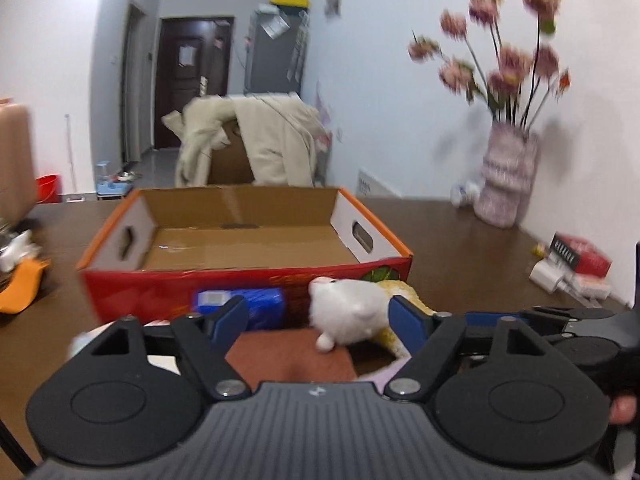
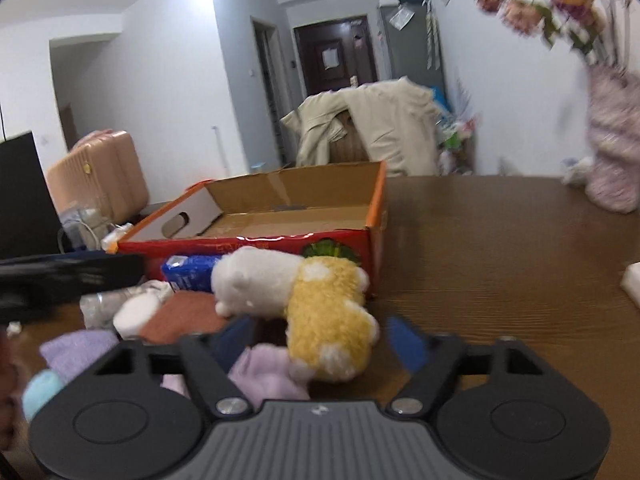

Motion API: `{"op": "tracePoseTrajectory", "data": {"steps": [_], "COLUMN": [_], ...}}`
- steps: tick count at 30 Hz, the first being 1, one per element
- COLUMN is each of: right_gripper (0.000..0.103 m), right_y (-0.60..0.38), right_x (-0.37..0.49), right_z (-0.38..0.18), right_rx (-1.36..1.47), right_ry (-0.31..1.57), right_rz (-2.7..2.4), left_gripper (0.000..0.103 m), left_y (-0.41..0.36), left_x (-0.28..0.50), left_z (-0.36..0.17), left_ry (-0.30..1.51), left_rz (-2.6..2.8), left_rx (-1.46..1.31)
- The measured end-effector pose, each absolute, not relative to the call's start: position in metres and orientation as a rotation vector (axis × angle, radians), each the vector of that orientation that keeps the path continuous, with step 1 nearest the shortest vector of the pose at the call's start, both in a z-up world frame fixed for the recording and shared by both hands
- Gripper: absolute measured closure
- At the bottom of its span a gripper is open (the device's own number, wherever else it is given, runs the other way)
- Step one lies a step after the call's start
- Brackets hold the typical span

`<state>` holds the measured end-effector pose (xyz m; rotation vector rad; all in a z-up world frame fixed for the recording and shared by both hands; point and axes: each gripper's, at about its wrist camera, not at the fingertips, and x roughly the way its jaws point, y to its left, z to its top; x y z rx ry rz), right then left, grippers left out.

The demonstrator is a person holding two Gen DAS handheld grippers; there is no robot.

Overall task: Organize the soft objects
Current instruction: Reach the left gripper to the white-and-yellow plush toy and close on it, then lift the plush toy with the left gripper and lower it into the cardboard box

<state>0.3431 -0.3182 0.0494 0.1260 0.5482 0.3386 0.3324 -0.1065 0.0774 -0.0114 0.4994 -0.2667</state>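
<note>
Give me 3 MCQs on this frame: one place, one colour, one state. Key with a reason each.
1. Where do the plush toys lie?
A. inside the box
B. on the table in front of the box
C. beside the vase

2. What colour is the outer front wall of the cardboard box?
A. red
B. green
C. black

3. What is in the box?
A. plush toys
B. towels
C. nothing visible

Key:
1 B: the toys rest against its front wall.
2 A: the printed wall is red.
3 C: only the bare cardboard floor shows.
</note>
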Motion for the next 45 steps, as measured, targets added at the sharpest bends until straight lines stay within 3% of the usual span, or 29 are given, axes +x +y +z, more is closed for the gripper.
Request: {"op": "tracePoseTrajectory", "data": {"steps": [7,15,27,36,45], "right_gripper": [0.043,0.056,0.057,0.056,0.056], "right_y": [-0.326,-0.343,-0.31,-0.282,-0.27], "right_x": [0.37,0.373,0.281,0.24,0.256], "right_z": [0.025,0.017,0.093,0.124,0.134], "right_rx": [0.226,0.341,0.144,0.12,0.121], "right_ry": [0.565,0.56,0.319,0.322,0.365], "right_rz": [0.349,0.395,0.364,0.407,0.406], "left_gripper": [0.055,0.059,0.059,0.062,0.062], "left_y": [-0.124,-0.121,-0.087,-0.051,-0.042], "left_x": [0.384,0.378,0.309,0.269,0.281], "left_z": [0.047,0.051,0.106,0.12,0.125], "left_ry": [0.628,0.608,0.433,0.362,0.34], "left_rz": [-0.334,-0.353,-0.446,-0.496,-0.514], "left_rx": [-0.036,-0.063,-0.131,-0.126,-0.109]}}
